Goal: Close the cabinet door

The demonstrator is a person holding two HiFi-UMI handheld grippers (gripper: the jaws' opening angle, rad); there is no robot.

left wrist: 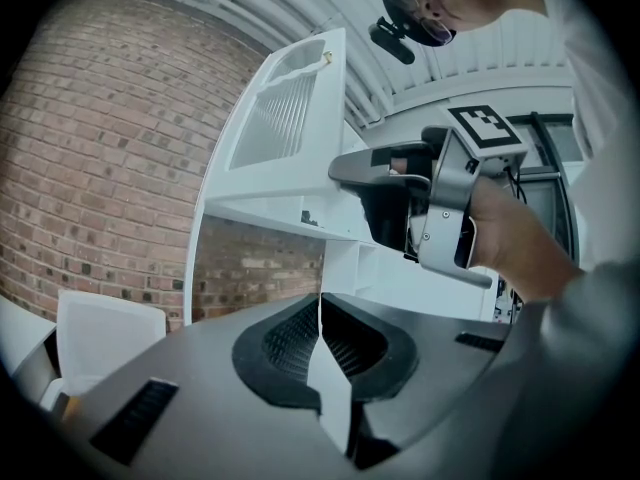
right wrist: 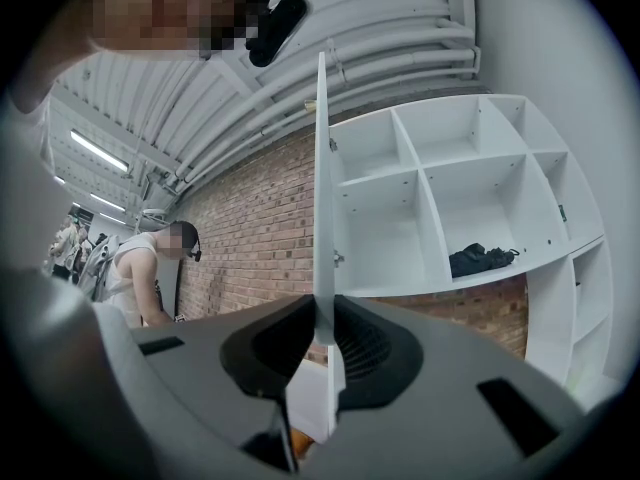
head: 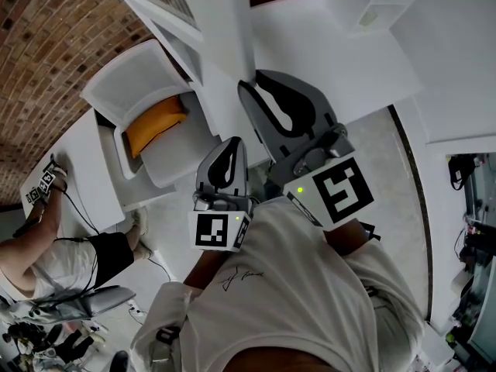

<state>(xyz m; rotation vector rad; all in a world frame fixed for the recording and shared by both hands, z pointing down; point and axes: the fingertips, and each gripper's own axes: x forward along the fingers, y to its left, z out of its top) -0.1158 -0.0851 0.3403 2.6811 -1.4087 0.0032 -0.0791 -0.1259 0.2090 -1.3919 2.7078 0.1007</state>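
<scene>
The white cabinet door [head: 229, 29] with a louvred panel [left wrist: 285, 108] stands swung out from the white shelf unit [right wrist: 470, 198]. I see it edge-on in the right gripper view [right wrist: 322, 188]. My right gripper [head: 249, 84] sits at the door's free edge, and the edge runs down between its dark pads [right wrist: 325, 313], so it looks shut on the door. The left gripper view shows that gripper [left wrist: 340, 168] reaching onto the door edge from the right. My left gripper [head: 230, 142] hangs lower and nearer me, shut with nothing in it [left wrist: 321, 308].
A white chair with an orange cushion [head: 155, 122] stands below the door, beside a white table [head: 85, 169]. A person [head: 46, 246] sits at the lower left. A dark bundle [right wrist: 482, 259] lies in one open cubby. A brick wall [left wrist: 90, 168] backs the shelves.
</scene>
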